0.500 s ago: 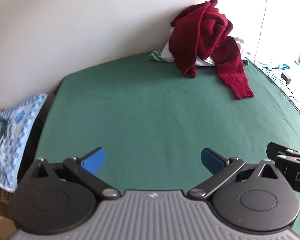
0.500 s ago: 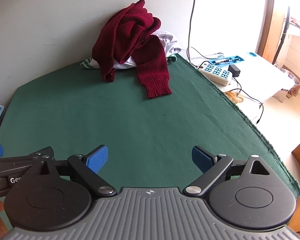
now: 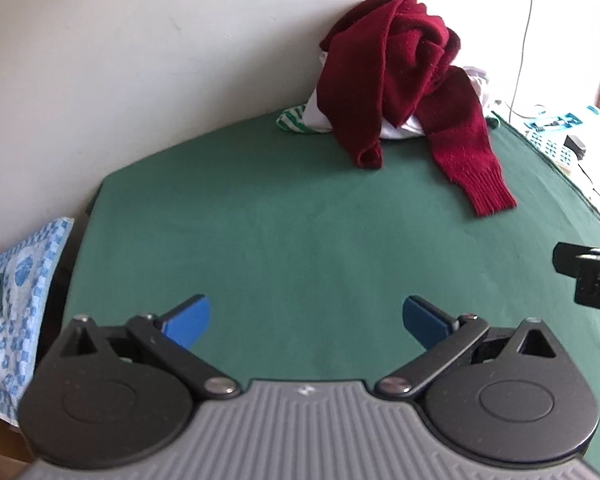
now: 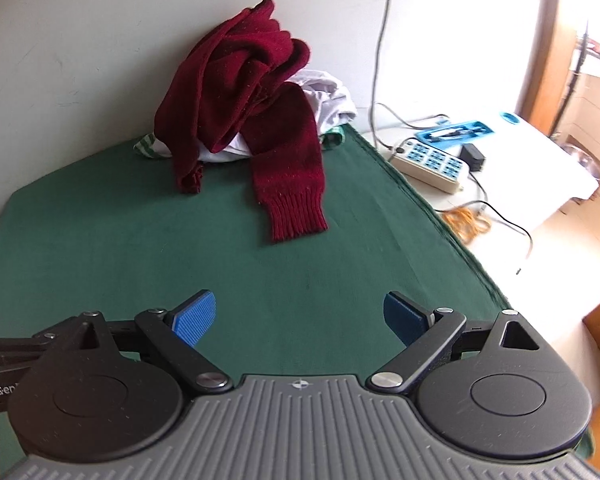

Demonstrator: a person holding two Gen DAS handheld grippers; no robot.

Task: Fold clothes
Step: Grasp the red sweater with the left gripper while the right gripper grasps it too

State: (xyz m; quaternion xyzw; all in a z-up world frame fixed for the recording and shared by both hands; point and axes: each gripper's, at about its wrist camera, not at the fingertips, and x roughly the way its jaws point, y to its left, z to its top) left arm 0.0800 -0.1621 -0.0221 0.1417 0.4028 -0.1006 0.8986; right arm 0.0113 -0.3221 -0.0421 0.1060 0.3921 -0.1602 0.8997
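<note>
A green cloth-covered table [image 3: 300, 220] filled most of both wrist views. The left gripper [image 3: 306, 320] hovered above the near edge of the table with its blue-padded fingers [image 3: 187, 318] spread wide and nothing between them. The right gripper [image 4: 297, 318] hovered alongside it, its own blue pads [image 4: 193, 314] equally wide apart and empty. A black part of the right gripper showed at the 3 o'clock edge of the left view, and a black part of the left gripper showed at the 9 o'clock edge of the right view.

A dark red knitted sweater [image 3: 400, 80] sat in a crumpled heap at the far side of the table against a pale wall [image 3: 139, 60], at about 1 o'clock in the left view and 12 o'clock in the right view, well apart from both grippers. One sleeve [image 4: 291, 176] trailed toward the camera, its ribbed cuff lying flat on the green cloth. The heap rested on white clothing [image 4: 328, 96] and a green-and-white striped garment [image 3: 295, 122] that peeked out beneath it.

Off the table at 2 o'clock in the right view, a white power strip [image 4: 432, 162] with cables lay on a white surface. At 9 o'clock in the left view, a blue-and-white patterned cloth [image 3: 23, 280] lay beside the table.
</note>
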